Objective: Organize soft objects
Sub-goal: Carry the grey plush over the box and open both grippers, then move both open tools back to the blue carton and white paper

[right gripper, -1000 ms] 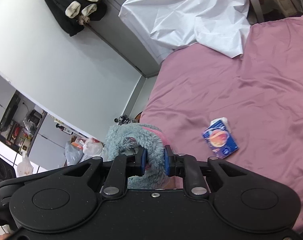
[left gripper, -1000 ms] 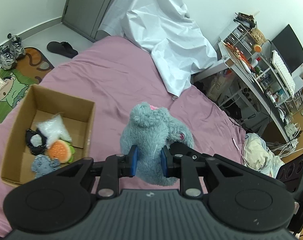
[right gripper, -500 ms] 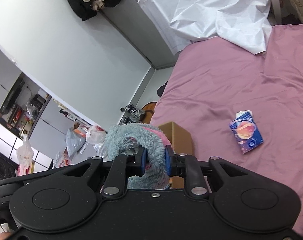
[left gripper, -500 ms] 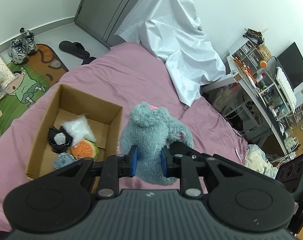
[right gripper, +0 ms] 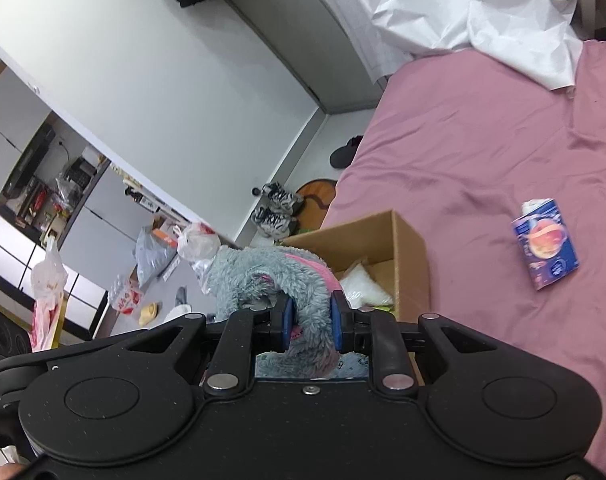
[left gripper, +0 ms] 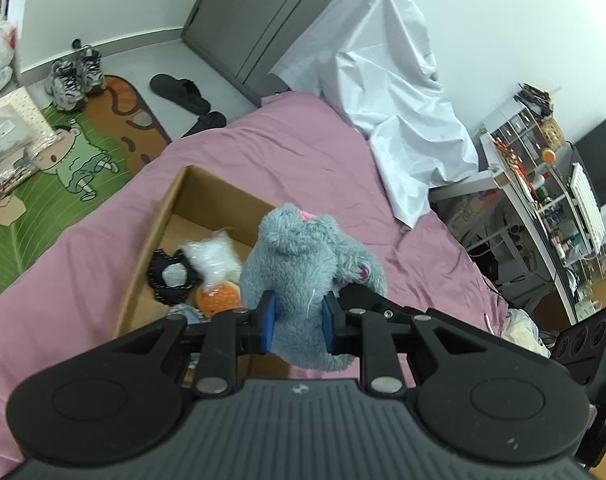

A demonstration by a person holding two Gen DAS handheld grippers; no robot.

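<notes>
Both grippers clamp the same grey plush toy [left gripper: 303, 276], which hangs in the air over the near end of the cardboard box [left gripper: 171, 204] on the pink bedsheet [left gripper: 303, 160].

In the left wrist view, a green cartoon floor mat [left gripper: 63, 176] and a pair of sneakers [left gripper: 73, 78] lie on the floor at far left, with black slippers [left gripper: 179, 90] beside them. Next comes the open box, holding a black fabric piece [left gripper: 171, 276], a white plastic-wrapped bundle [left gripper: 215, 256] and an orange round soft item [left gripper: 219, 298]. The left gripper [left gripper: 297, 322] has its blue pads pressed into the toy's lower body. A white sheet [left gripper: 391, 92] drapes over something past the bed, and a cluttered desk shelf [left gripper: 543, 184] stands at far right.

In the right wrist view, plastic bags [right gripper: 195, 240] sit on the floor at left. The right gripper [right gripper: 311, 326] squeezes a furry grey limb of the toy, pink showing along its upper edge. The box lies just behind it. A blue tissue pack [right gripper: 547, 248] rests on the sheet, well apart to the right.
</notes>
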